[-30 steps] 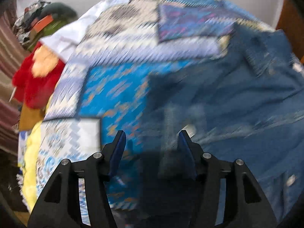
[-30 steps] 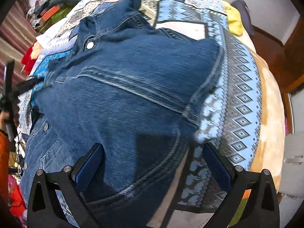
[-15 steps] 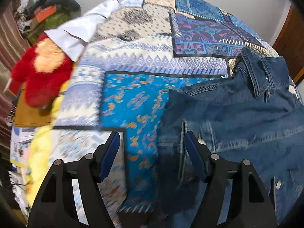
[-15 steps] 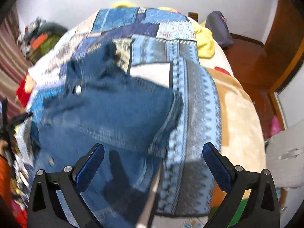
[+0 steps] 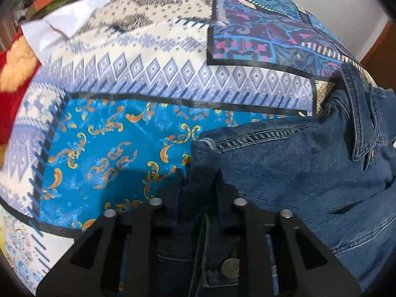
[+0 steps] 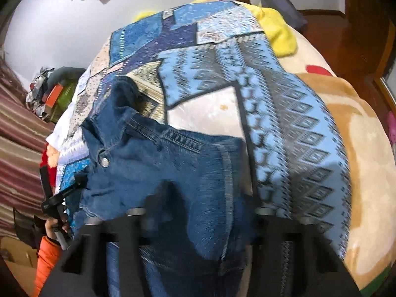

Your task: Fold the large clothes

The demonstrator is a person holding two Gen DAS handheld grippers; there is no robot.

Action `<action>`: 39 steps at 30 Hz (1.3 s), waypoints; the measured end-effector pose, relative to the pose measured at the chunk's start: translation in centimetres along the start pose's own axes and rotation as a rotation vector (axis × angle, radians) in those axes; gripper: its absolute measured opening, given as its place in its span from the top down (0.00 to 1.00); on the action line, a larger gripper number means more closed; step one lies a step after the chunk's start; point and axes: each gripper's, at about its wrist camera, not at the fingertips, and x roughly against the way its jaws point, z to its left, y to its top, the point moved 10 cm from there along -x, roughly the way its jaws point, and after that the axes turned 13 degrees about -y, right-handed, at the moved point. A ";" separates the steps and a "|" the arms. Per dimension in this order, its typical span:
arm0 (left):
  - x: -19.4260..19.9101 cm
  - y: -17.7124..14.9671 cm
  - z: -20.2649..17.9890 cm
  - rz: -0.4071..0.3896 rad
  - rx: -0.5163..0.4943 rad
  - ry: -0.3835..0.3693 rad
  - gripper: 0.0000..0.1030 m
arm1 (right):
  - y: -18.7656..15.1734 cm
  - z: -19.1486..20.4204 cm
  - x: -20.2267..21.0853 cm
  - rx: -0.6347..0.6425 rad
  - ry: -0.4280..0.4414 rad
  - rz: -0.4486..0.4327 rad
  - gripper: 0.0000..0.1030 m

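One denim jacket [image 5: 297, 163] lies on one patchwork bedspread [image 5: 153, 74] — two snap buttons show, one at the collar [image 6: 105, 161], one at the hem [image 5: 230, 266]. Two tools work it — left [image 5: 198, 175], right [image 6: 200, 198]. One yellow cloth [image 6: 277, 29], one red plush [image 5: 12, 91].

In the left wrist view, the patterned bedspread [image 5: 153, 89] lies bare over the upper and left part of the frame, so there is open room to pass there. The denim jacket [image 5: 297, 168] fills the lower right and its raised collar [image 5: 358, 113] makes a small ridge at the right edge. At the far left a red plush thing [image 5: 12, 99] and a white cloth [image 5: 61, 22] close that side.

In the right wrist view, the bedspread is free at the centre and right, up to a yellow cloth [image 6: 277, 27] at the top. The lower left seems crowded, with the left gripper [image 6: 64, 193] at the jacket's edge.
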 end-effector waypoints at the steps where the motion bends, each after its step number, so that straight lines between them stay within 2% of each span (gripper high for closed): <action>1: 0.6 0.2 -0.2 -0.016 -0.006 0.005 0.89 | 0.5 0.5 0.1 0.021 -0.006 -0.010 0.85; 8: 10.4 3.1 0.5 -0.201 -0.012 0.027 0.92 | 4.4 7.6 2.0 0.255 -0.016 -0.127 0.88; 13: 14.5 3.9 4.1 -0.265 -0.011 0.139 0.92 | 7.0 12.6 1.9 0.355 -0.020 -0.195 0.88; 16: 13.3 3.3 7.7 -0.222 0.049 0.180 0.92 | 8.3 14.3 -0.4 0.417 -0.090 -0.206 0.87; 19: 10.4 2.7 10.3 -0.162 0.065 0.244 0.92 | 8.6 14.0 -3.6 0.476 -0.239 -0.200 0.87; 21: 9.2 2.2 11.6 -0.137 0.082 0.260 0.90 | 7.9 13.1 -5.9 0.526 -0.310 -0.155 0.87; 23: 8.1 2.0 12.8 -0.126 0.078 0.285 0.84 | 7.4 12.0 -6.8 0.515 -0.297 -0.143 0.85; 24: 7.8 1.9 13.0 -0.123 0.075 0.288 0.83 | 7.4 11.6 -6.6 0.497 -0.282 -0.165 0.83; 25: 7.6 1.9 13.1 -0.120 0.075 0.292 0.81 | 7.5 11.3 -6.5 0.496 -0.296 -0.174 0.71; 26: 7.5 1.9 13.2 -0.117 0.076 0.292 0.80 | 7.9 10.4 -6.2 0.494 -0.359 -0.197 0.43; 27: 7.4 2.0 13.2 -0.111 0.072 0.294 0.80 | 8.4 9.5 -6.0 0.487 -0.428 -0.225 0.26; 28: 7.3 2.1 13.2 -0.102 0.063 0.299 0.80 | 8.7 8.8 -5.8 0.478 -0.461 -0.243 0.06; 31: 7.7 2.3 12.6 -0.086 0.028 0.300 0.78 | 8.4 7.7 -5.1 0.418 -0.373 -0.184 0.06; 34: 9.4 2.1 11.6 -0.095 0.019 0.285 0.71 | 7.8 7.9 -2.2 0.362 -0.293 -0.195 0.06; 36: 10.6 2.0 10.8 -0.114 0.017 0.273 0.55 | 6.7 9.0 -0.2 0.382 -0.229 -0.194 0.06; 37: 11.6 1.9 10.0 -0.132 0.010 0.260 0.38 | 5.9 9.9 0.7 0.405 -0.200 -0.195 0.06; 38: 12.3 1.7 9.4 -0.149 -0.001 0.253 0.26 | 5.0 10.8 1.5 0.431 -0.176 -0.199 0.06; 39: 12.9 1.5 8.7 -0.165 -0.018 0.250 0.23 | 4.1 11.7 2.0 0.458 -0.161 -0.203 0.06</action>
